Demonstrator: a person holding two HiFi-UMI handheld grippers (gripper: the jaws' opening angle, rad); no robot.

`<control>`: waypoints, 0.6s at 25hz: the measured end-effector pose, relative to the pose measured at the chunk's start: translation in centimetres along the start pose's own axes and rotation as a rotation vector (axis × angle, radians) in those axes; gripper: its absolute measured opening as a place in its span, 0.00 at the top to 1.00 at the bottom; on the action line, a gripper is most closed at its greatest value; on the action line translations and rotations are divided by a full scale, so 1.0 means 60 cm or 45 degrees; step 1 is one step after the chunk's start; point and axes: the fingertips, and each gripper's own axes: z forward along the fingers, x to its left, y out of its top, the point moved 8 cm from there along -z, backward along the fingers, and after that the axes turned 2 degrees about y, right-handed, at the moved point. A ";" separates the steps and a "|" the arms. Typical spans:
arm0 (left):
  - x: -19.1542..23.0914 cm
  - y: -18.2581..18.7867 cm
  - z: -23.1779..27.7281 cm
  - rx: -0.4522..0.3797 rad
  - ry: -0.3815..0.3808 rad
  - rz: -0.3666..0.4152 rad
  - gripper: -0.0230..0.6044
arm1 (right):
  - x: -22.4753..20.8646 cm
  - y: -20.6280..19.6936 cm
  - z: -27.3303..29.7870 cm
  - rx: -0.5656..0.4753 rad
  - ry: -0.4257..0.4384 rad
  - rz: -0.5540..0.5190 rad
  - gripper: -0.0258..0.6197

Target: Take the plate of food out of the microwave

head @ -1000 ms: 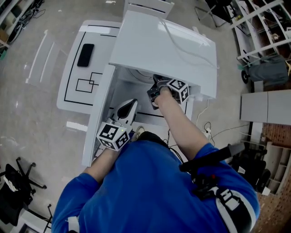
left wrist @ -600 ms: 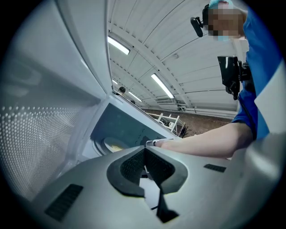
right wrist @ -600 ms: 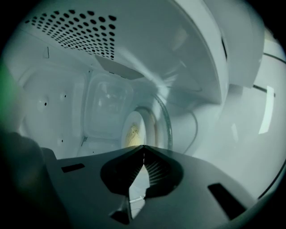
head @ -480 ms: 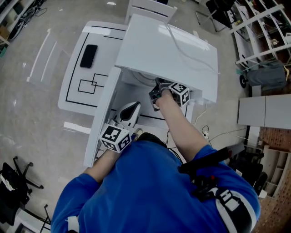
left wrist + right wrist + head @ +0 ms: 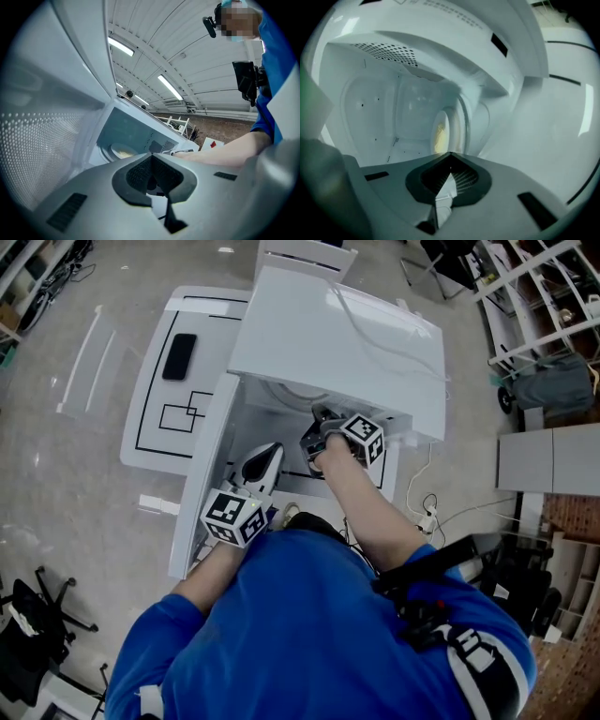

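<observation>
Reaching step: right gripper (image 5: 450, 157), shut and empty, faces the round white plate of yellow food (image 5: 440, 131) mid-frame; left gripper (image 5: 151, 155) shut, empty. The next move probably calls for opening onto its rim.

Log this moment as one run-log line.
white plate of yellow food: inside white microwave | right hand-held gripper: shut, at its opening | left hand-held gripper: shut, empty

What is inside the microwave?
A white plate of yellowish food sits in the cavity, ahead of the shut right gripper. From the head view, the microwave top covers it.
</observation>
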 end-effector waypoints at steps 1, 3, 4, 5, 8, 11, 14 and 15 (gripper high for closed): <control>0.000 -0.001 0.002 0.004 0.010 0.004 0.95 | -0.002 -0.006 -0.007 0.005 0.030 0.001 0.96; 0.002 -0.006 0.004 0.016 0.028 0.005 0.95 | -0.007 -0.019 -0.019 0.024 0.083 0.011 0.95; 0.002 -0.009 0.005 0.022 0.037 0.005 0.95 | -0.011 -0.024 -0.024 0.037 0.102 0.017 0.96; 0.002 -0.011 0.005 0.027 0.046 0.006 0.95 | -0.014 -0.028 -0.029 0.049 0.118 0.019 0.95; -0.004 -0.017 0.012 0.035 0.072 0.020 0.95 | -0.019 -0.028 -0.040 0.073 0.151 0.009 0.95; -0.011 -0.022 0.022 0.045 0.087 0.044 0.95 | -0.028 -0.028 -0.054 0.091 0.168 0.013 0.95; -0.008 -0.024 0.036 0.050 0.108 0.054 0.95 | -0.038 -0.028 -0.068 0.102 0.185 0.022 0.96; -0.005 -0.025 0.041 0.051 0.118 0.051 0.95 | -0.040 -0.027 -0.074 0.106 0.191 0.021 0.96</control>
